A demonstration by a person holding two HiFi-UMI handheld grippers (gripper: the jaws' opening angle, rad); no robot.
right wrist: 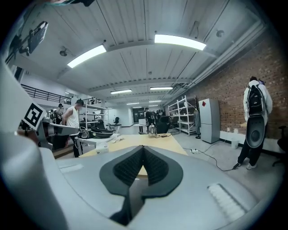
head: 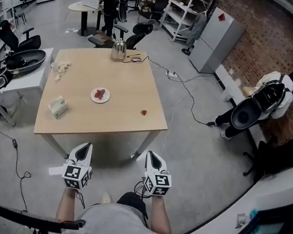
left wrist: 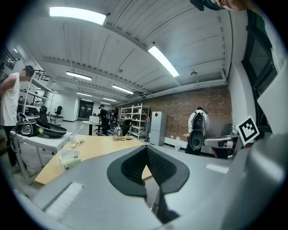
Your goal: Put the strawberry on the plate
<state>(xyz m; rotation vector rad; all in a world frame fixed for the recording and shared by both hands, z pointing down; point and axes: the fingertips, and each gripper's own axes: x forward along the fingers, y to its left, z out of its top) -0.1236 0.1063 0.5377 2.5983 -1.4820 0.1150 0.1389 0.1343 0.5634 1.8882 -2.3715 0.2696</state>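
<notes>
While the person stands short of the wooden table, the head view shows the strawberry lying on the tabletop, apart from the white plate to its left. The left gripper and right gripper are held off the near edge. The left gripper view shows its jaws pressed together on nothing. In the right gripper view the jaws likewise meet, empty, facing the table.
</notes>
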